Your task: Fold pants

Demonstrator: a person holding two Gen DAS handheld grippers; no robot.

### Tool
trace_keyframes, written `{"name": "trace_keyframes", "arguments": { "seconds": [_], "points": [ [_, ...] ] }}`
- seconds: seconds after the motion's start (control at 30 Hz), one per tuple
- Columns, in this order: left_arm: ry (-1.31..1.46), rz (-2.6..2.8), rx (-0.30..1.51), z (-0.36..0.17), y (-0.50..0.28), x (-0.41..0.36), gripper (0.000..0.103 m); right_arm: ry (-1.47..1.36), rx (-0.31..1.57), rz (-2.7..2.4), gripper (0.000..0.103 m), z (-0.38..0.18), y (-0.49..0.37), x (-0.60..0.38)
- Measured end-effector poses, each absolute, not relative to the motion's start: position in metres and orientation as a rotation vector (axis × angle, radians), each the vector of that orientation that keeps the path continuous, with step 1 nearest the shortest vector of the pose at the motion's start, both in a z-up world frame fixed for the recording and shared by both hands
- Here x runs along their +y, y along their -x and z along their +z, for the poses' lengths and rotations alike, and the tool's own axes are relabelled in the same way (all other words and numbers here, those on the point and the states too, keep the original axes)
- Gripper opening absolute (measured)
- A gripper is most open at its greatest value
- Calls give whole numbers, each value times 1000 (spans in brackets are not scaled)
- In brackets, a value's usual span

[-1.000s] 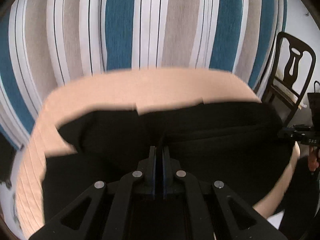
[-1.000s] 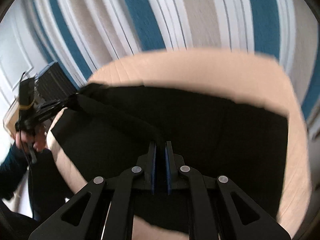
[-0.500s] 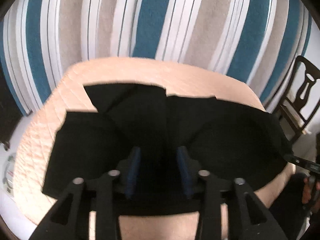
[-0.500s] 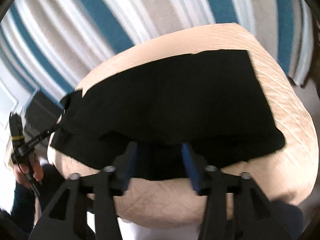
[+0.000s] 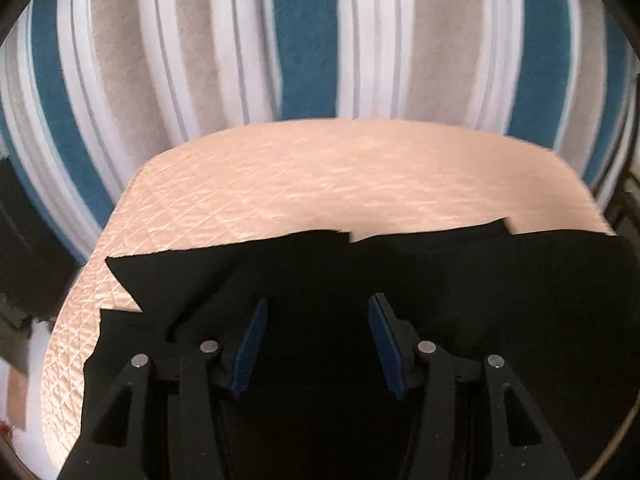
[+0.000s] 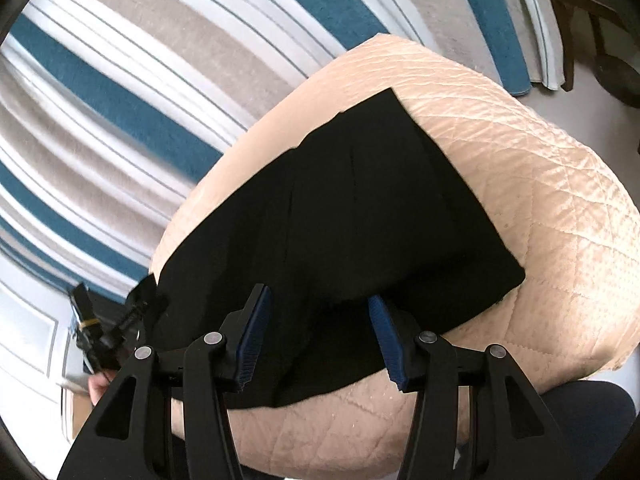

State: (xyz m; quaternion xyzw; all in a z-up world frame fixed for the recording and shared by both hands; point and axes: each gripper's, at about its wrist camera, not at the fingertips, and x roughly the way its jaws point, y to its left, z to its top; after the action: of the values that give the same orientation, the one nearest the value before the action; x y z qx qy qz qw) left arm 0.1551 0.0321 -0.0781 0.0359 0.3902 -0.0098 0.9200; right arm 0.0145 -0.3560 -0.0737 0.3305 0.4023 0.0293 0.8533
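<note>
A striped rug in blue, tan and white covers the floor. On it stands a padded stool with a peach quilted cover. I think this soft top is used because it is wide enough to lay clothes flat.

The black pants lie spread over the stool, on the near half of the top. They reach the near edge and hang over it a little. Their long side runs from left to right across the stool. In the right wrist view, one short end lies straight and neat on the right. In the left wrist view, the left end looks uneven, with loose corners sticking out, so I think the fold is not finished.

The left tool hangs over the pants with its blue pads wide apart, holding nothing. The right tool is wide apart too, above the near edge of the cloth.
</note>
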Motion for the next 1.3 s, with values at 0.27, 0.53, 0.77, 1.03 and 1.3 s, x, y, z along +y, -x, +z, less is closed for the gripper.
{"name": "trace_keyframes", "arguments": {
  "seconds": [0.27,0.53,0.77,1.03,1.3],
  "points": [
    [-91,20,774,-83,-153,36,10,-719,830,16,52,-75,-18,-361],
    [108,72,659,-41,-111,83,6,-765,822,-54,16,-72,-10,-372],
    [326,138,678,-47,-65,148,6,-759,815,-57,16,-67,-5,-378],
    [613,126,750,-83,-46,183,26,-799,828,-58,16,-74,-7,-381],
    [671,99,726,-87,-51,174,48,-790,830,-72,19,-72,-10,-377]
  ]
}}
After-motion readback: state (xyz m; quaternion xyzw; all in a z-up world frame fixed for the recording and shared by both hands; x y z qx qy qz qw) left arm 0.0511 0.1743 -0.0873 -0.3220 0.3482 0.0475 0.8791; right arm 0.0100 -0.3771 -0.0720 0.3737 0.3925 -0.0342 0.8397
